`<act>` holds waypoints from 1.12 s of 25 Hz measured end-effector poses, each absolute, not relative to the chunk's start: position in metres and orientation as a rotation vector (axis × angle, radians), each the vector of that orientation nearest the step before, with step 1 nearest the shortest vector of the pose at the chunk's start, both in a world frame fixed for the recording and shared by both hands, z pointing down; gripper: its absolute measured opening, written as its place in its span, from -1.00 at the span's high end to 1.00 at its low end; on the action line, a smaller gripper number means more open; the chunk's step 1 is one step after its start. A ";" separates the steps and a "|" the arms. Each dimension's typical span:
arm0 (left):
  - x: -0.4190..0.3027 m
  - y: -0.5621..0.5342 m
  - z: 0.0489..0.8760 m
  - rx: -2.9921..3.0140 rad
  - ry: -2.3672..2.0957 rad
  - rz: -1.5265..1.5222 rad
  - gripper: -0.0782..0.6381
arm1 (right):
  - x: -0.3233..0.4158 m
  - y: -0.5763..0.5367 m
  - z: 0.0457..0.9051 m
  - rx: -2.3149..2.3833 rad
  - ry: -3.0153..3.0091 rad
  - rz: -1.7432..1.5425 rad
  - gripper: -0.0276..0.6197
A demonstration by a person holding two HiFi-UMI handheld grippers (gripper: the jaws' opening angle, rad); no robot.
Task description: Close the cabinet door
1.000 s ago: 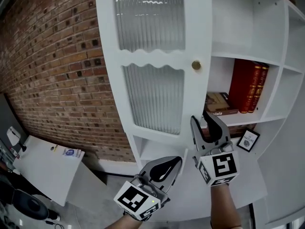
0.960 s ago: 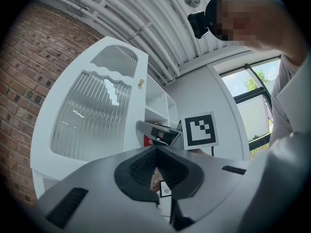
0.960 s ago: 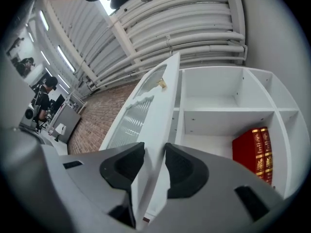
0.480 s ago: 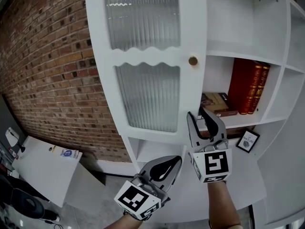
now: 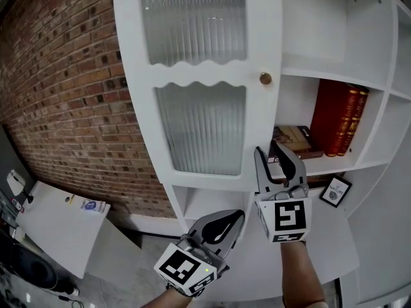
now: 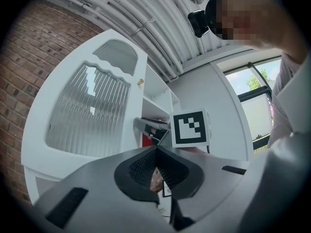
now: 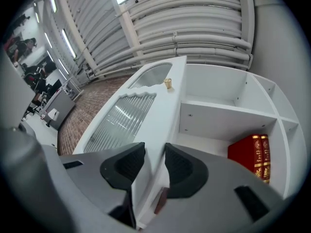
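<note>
Head view, cabinet door [image 5: 199, 127] ajar, right tool [image 5: 272, 164] at its free edge below the brass knob [image 5: 265, 78], left tool [image 5: 221, 226] lower, left gripper view, jaws clenched together, empty, right gripper view, jaws clamped across the door's edge

Bright, even daylight fills every view. A small glare spot sits high on the glass of the cabinet door [image 5: 199, 76]. Fisheye bending warps the edges, and both gripper views darken to black at the corners.
</note>
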State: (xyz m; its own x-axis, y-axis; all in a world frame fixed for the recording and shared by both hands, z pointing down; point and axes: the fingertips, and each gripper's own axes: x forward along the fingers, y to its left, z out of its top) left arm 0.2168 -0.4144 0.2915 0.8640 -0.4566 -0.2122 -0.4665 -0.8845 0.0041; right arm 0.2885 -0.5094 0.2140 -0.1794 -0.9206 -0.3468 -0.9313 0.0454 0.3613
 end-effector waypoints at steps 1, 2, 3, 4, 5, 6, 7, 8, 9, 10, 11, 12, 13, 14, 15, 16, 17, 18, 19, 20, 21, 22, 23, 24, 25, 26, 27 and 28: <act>0.216 -0.416 0.291 -2.986 0.743 0.324 0.75 | 0.289 -0.511 0.214 -1.998 2.260 0.813 0.52; 0.216 -0.417 0.291 -2.984 0.744 0.327 0.75 | 0.289 -0.513 0.213 -1.995 2.264 0.814 0.52; 0.216 -0.418 0.292 -2.984 0.746 0.328 0.75 | 0.290 -0.515 0.214 -1.993 2.265 0.809 0.53; 0.215 -0.419 0.292 -2.986 0.750 0.328 0.75 | 0.291 -0.516 0.214 -1.992 2.264 0.798 0.53; 0.215 -0.421 0.293 -2.989 0.754 0.327 0.75 | 0.292 -0.518 0.215 -1.991 2.262 0.789 0.53; 0.214 -0.422 0.294 -2.991 0.758 0.327 0.75 | 0.292 -0.520 0.215 -1.990 2.261 0.784 0.53; 0.214 -0.423 0.294 -2.990 0.759 0.327 0.75 | 0.293 -0.522 0.215 -1.988 2.262 0.781 0.53; 0.214 -0.423 0.294 -2.988 0.760 0.329 0.75 | 0.293 -0.524 0.215 -1.986 2.263 0.778 0.53; 0.213 -0.424 0.294 -2.986 0.761 0.330 0.75 | 0.294 -0.526 0.215 -1.987 2.264 0.775 0.53; 0.213 -0.425 0.294 -2.987 0.766 0.328 0.75 | 0.294 -0.527 0.215 -1.989 2.264 0.773 0.53; 0.212 -0.426 0.295 -2.988 0.772 0.325 0.75 | 0.295 -0.529 0.215 -1.993 2.263 0.772 0.53; 0.211 -0.427 0.295 -2.987 0.779 0.324 0.75 | 0.295 -0.531 0.215 -1.995 2.261 0.771 0.53; 0.210 -0.428 0.295 -2.986 0.784 0.324 0.75 | 0.295 -0.533 0.215 -1.997 2.259 0.771 0.54; 0.209 -0.429 0.295 -2.984 0.788 0.324 0.75 | 0.295 -0.535 0.215 -2.000 2.258 0.771 0.54; 0.208 -0.430 0.295 -2.983 0.792 0.323 0.75 | 0.296 -0.537 0.215 -2.004 2.257 0.770 0.54; 0.208 -0.431 0.295 -2.983 0.795 0.322 0.75 | 0.296 -0.539 0.216 -2.009 2.257 0.768 0.54; 0.207 -0.431 0.296 -2.982 0.797 0.320 0.75 | 0.297 -0.540 0.216 -2.014 2.256 0.766 0.54; 0.207 -0.431 0.296 -2.982 0.800 0.318 0.75 | 0.298 -0.540 0.217 -2.017 2.255 0.765 0.54; 0.206 -0.431 0.295 -2.980 0.803 0.318 0.75 | 0.298 -0.540 0.217 -2.019 2.253 0.764 0.54; 0.205 -0.432 0.295 -2.977 0.803 0.318 0.75 | 0.298 -0.540 0.217 -2.019 2.250 0.764 0.54; 0.204 -0.432 0.295 -2.972 0.803 0.319 0.75 | 0.298 -0.540 0.217 -2.018 2.248 0.762 0.54; 0.204 -0.432 0.295 -2.970 0.802 0.319 0.75 | 0.298 -0.540 0.217 -2.017 2.248 0.760 0.54; 0.203 -0.432 0.295 -2.971 0.805 0.317 0.75 | 0.297 -0.541 0.217 -2.015 2.248 0.759 0.54; 0.203 -0.432 0.296 -2.973 0.808 0.313 0.75 | 0.297 -0.541 0.216 -2.014 2.248 0.758 0.54; 0.203 -0.431 0.296 -2.975 0.810 0.310 0.75 | 0.297 -0.541 0.217 -2.011 2.247 0.754 0.54; 0.203 -0.430 0.296 -2.975 0.810 0.308 0.75 | 0.297 -0.541 0.217 -2.008 2.244 0.749 0.54; 0.203 -0.429 0.296 -2.975 0.809 0.305 0.75 | 0.297 -0.541 0.217 -2.003 2.240 0.744 0.54; 0.203 -0.427 0.296 -2.975 0.806 0.304 0.75 | 0.298 -0.541 0.217 -2.000 2.234 0.740 0.54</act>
